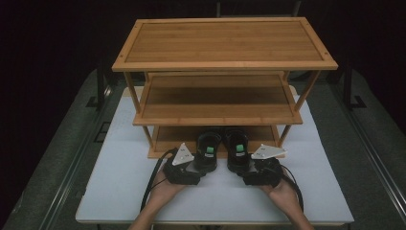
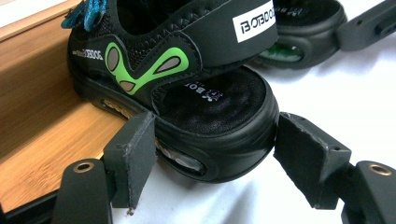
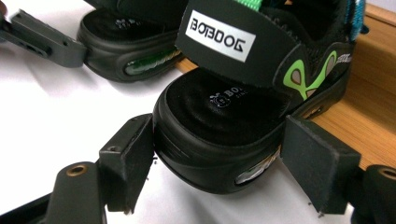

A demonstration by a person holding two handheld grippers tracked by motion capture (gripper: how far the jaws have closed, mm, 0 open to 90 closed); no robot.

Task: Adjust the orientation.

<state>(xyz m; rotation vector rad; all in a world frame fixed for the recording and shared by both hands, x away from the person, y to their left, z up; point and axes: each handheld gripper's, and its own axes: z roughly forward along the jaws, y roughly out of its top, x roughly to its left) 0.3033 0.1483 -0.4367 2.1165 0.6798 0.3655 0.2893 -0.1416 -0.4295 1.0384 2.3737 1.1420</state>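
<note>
Two sandals (image 1: 207, 151), one three-tier rack (image 1: 223, 64).

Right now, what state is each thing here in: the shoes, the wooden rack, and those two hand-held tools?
Left shoe: upright, toe on the rack's lowest shelf, heel out over the table.
Right shoe: upright beside it, lying the same way.
Rack: standing, upper two shelves bare.
Left gripper: fingers flank the left shoe's heel; whether they press it is unclear.
Right gripper: fingers flank the right shoe's heel; grip unclear.
Table: white top.
</note>
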